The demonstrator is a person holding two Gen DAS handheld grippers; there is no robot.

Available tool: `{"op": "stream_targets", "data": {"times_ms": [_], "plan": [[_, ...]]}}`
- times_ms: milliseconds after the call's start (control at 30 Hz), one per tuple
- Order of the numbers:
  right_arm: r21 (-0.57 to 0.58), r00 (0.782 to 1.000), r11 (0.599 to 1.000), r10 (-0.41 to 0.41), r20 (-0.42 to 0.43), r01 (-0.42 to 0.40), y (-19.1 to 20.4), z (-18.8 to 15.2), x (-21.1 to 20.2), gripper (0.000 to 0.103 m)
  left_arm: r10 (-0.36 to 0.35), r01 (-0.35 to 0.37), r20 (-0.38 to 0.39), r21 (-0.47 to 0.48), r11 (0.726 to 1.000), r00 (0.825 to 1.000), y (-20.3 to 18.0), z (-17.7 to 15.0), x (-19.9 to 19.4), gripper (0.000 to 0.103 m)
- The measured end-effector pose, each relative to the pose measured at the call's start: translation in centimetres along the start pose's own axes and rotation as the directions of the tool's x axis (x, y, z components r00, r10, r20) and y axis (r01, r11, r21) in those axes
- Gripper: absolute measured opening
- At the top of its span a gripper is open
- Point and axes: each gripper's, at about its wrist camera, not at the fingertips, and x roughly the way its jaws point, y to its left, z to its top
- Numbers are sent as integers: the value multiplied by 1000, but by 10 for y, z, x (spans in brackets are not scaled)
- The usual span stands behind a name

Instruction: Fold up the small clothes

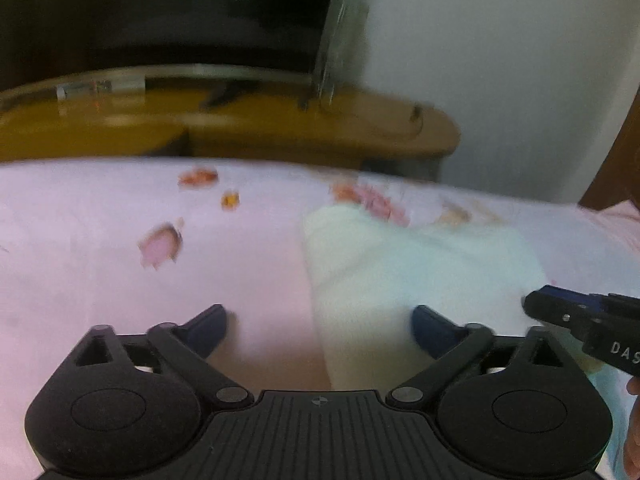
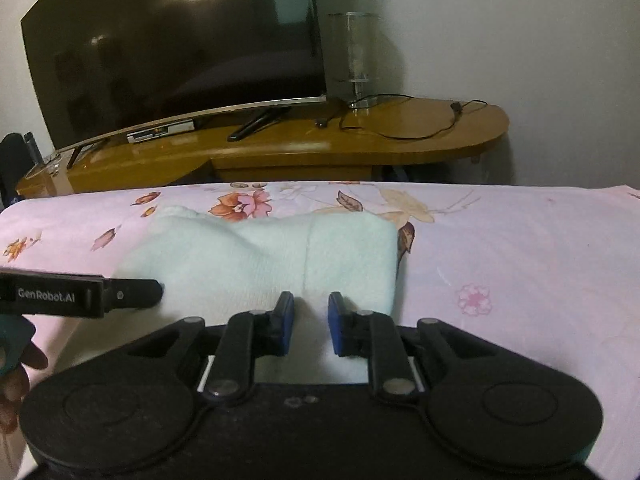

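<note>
A pale mint garment [image 2: 280, 256] lies folded on the pink floral bedsheet [image 2: 500, 248]. It looks like a flat rectangle with a seam down its middle. My right gripper [image 2: 311, 314] hovers over its near edge with the blue pads [image 2: 335, 320] a narrow gap apart. The cloth shows flat through that gap, with nothing pinched. My left gripper [image 1: 320, 320] stands wide open over the garment's [image 1: 400, 272] left edge, one finger above the sheet [image 1: 100, 260] and the other above the cloth. In the right wrist view, the left gripper [image 2: 154, 292] reaches in from the left. In the blurred left wrist view, the right gripper [image 1: 538, 304] enters from the right.
Beyond the bed's far edge stands a wooden TV stand [image 2: 420, 136]. It carries a large dark TV [image 2: 172, 48], a glass vase [image 2: 356, 60], a set-top box [image 2: 160, 133] and loose cables [image 2: 416, 130]. A person's hand [image 2: 20, 368] shows at lower left.
</note>
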Motion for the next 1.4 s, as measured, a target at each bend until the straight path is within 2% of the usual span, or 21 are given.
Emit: {"op": "stream_targets", "data": {"times_ms": [33,100,167,200,333,400,467,567,667,867,933,967,1000,1033,1100,1133,1200,1267,1333,1400], "plan": [[3,999,1000,7,32,-7,0,-1,-10,20,4,-4,12,11,1000,1000,-1,0,-3,92],[-7,997,1000,14,75,-14,6,-2,-15,22,39,-38,-20,48,998,999,-3,-4,5,93],[-33,1000,999,-10,3,10,6,-10,-1,21,36,-36,-29,8,999,999,1,-4,9,96],[-42,1000,999,-17,22,18,5,-12,-2,21,37,-37,-32,5,999,999,2,-2,9,96],[-26,1000,1000,-17,3,17,6,-3,-13,23,78,-77,-14,56,995,997,-4,1,-9,96],[-39,999,999,-24,34,25,7,-4,-25,27,82,-82,-9,53,995,997,-4,1,-17,96],[-51,997,998,-46,57,49,9,-6,-30,44,84,-83,-22,51,995,996,-4,-2,-19,96],[-55,995,995,-80,-55,77,8,-12,-10,52,99,-97,-45,51,994,994,-6,-6,-16,96],[-9,995,997,-80,-60,79,4,-11,-9,57,103,-100,-45,55,993,994,-6,-6,-16,96],[-5,997,998,-69,-36,69,2,-6,-24,57,115,-111,-61,73,991,991,-8,-4,-32,96],[57,1000,998,-5,-7,6,-9,-7,-40,61,78,-74,-51,75,994,996,-5,-5,-43,96],[99,999,994,35,-2,-35,-18,-7,-45,68,38,-35,-60,56,998,997,0,-5,-48,96],[167,996,982,90,-6,-88,-31,-9,-50,69,0,2,-73,26,1000,997,6,-5,-51,96],[240,990,962,139,-6,-134,-45,-12,-52,70,-76,73,-79,-38,997,994,17,-6,-55,96],[380,974,902,227,-13,-205,-73,-18,-53,70,-202,184,-99,-161,970,974,37,-7,-53,94],[430,965,874,261,-21,-227,-84,-22,-51,70,-261,231,-121,-214,949,958,44,-9,-49,83],[460,951,851,305,-39,-254,-96,-27,-47,69,-350,292,-153,-309,905,924,57,-14,-38,69],[473,929,829,365,-53,-299,-98,-32,-42,68,-393,314,-196,-338,887,898,60,-20,-28,69],[491,910,809,408,-73,-324,-96,-34,-34,68,-395,312,-213,-337,888,894,58,-25,-22,69],[497,902,804,422,-91,-326,-92,-38,-27,68,-424,332,-209,-365,870,881,59,-27,-17,69]]}}
